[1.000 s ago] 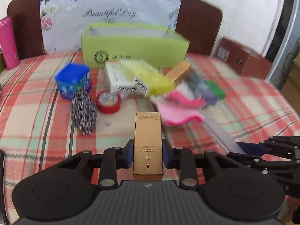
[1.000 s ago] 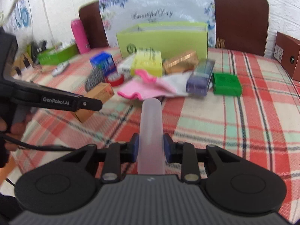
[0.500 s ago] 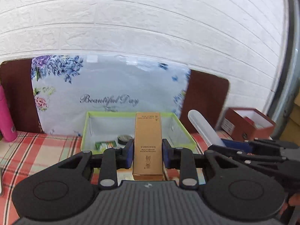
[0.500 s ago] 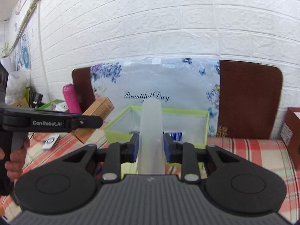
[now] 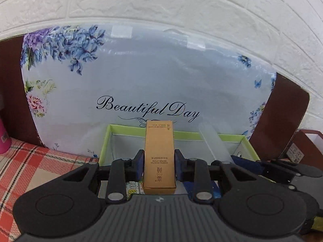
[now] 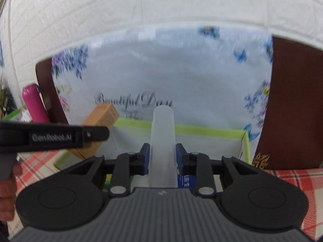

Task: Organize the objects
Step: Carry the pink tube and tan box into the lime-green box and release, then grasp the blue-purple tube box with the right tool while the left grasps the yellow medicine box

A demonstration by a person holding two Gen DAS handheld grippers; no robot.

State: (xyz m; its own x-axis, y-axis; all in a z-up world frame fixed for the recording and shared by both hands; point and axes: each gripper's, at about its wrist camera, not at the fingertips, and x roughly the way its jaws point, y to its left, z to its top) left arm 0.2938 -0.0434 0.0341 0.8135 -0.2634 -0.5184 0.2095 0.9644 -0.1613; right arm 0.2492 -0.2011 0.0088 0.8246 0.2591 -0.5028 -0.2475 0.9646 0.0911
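My left gripper [image 5: 159,164] is shut on a tall gold carton [image 5: 159,153] and holds it over the open green box [image 5: 181,135]. My right gripper [image 6: 162,157] is shut on a frosted white tube [image 6: 162,139], also over the green box [image 6: 201,131]. The tube shows to the right in the left wrist view [image 5: 214,143]. The gold carton [image 6: 103,119] and the left gripper show at the left in the right wrist view. Small packets lie inside the box, mostly hidden by the grippers.
A floral "Beautiful Day" board [image 5: 141,80] stands behind the box against brown chair backs [image 6: 294,100] and a white brick wall. A pink bottle [image 6: 33,104] stands at the left. A brown box [image 5: 308,147] sits at the right on the plaid tablecloth [image 5: 30,161].
Both grippers have moved forward from above the table's clutter toward the green box, each still holding its item. The box and board now fill the views.
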